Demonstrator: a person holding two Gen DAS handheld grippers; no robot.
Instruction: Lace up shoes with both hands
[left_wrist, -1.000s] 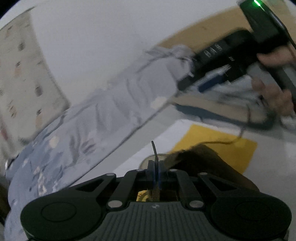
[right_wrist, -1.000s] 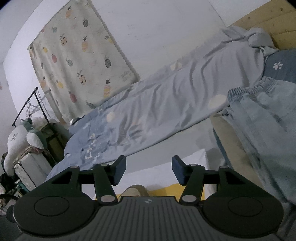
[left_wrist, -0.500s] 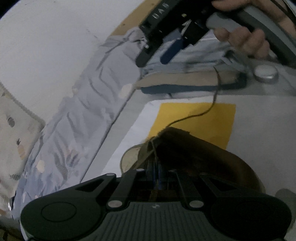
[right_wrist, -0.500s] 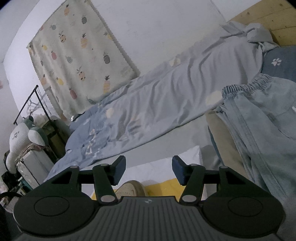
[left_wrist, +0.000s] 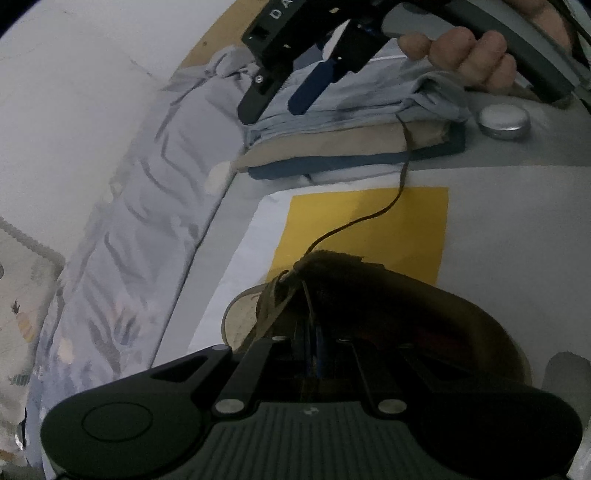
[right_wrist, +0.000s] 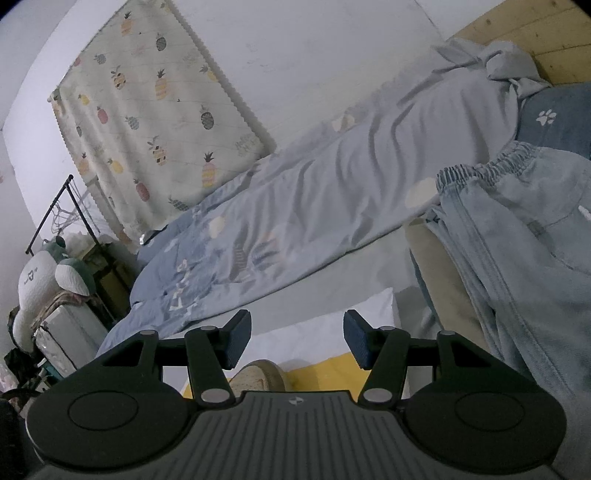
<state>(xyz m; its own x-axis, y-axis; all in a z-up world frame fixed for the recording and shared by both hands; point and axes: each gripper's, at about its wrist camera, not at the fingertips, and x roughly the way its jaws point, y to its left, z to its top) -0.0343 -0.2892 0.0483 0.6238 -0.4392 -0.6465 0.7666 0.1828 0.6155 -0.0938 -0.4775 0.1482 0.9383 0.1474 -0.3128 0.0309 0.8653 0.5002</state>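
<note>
In the left wrist view, your left gripper (left_wrist: 309, 328) has its jaws closed together over the top of the dark brown shoe (left_wrist: 388, 306), and a thin strand of the shoelace (left_wrist: 380, 212) appears pinched between them, though that area is too dark for you to confirm the pinch. The shoe sits directly in front of the gripper on a yellow sheet (left_wrist: 369, 229) laid over a white cloth (left_wrist: 236, 266), with its light sole edge showing at the left. The shoelace runs from the shoe's top edge across the yellow sheet and up onto a stack of folded clothes (left_wrist: 351, 129). A round silver tin (left_wrist: 504, 120) rests just beside that stack. At the top of this view, your right gripper (left_wrist: 284, 99) hangs above the clothes with its jaws apart and nothing between them, and your right hand (left_wrist: 465, 59) wraps its handle. In the right wrist view, the right gripper (right_wrist: 297, 341) stands about half open and empty, aimed toward a blue patterned quilt (right_wrist: 295, 221); the toe of the shoe (right_wrist: 258, 376) shows low between the fingers, with pale denim trousers (right_wrist: 517, 240) at the right and a pineapple-print curtain (right_wrist: 155, 110) on the wall
</note>
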